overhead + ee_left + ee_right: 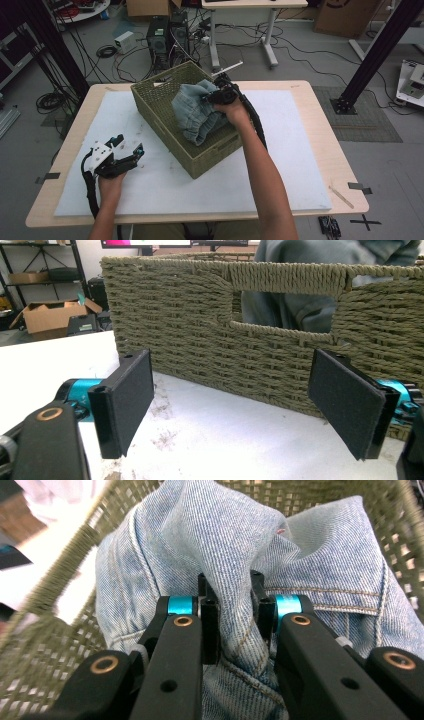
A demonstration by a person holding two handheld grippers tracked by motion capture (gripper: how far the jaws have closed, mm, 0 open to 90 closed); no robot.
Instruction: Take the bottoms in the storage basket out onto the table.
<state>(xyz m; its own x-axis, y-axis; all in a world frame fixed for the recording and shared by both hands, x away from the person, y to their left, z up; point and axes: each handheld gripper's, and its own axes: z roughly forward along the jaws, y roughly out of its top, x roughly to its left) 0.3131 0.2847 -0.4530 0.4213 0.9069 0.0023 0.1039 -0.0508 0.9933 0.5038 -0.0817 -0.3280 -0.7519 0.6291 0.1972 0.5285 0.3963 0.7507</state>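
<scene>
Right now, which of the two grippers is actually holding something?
The right gripper, over the woven basket: its jaws pinch a fold of the denim garment. The left gripper rests open on the white mat outside the basket, nothing between its jaws.

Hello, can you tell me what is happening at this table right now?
A person works at a table with tongs in each hand. The right tongs are shut on a fold of a light blue denim garment that sits in a woven green basket, partly raised above its rim. The left tongs rest open on the white mat beside the basket, holding nothing.
</scene>
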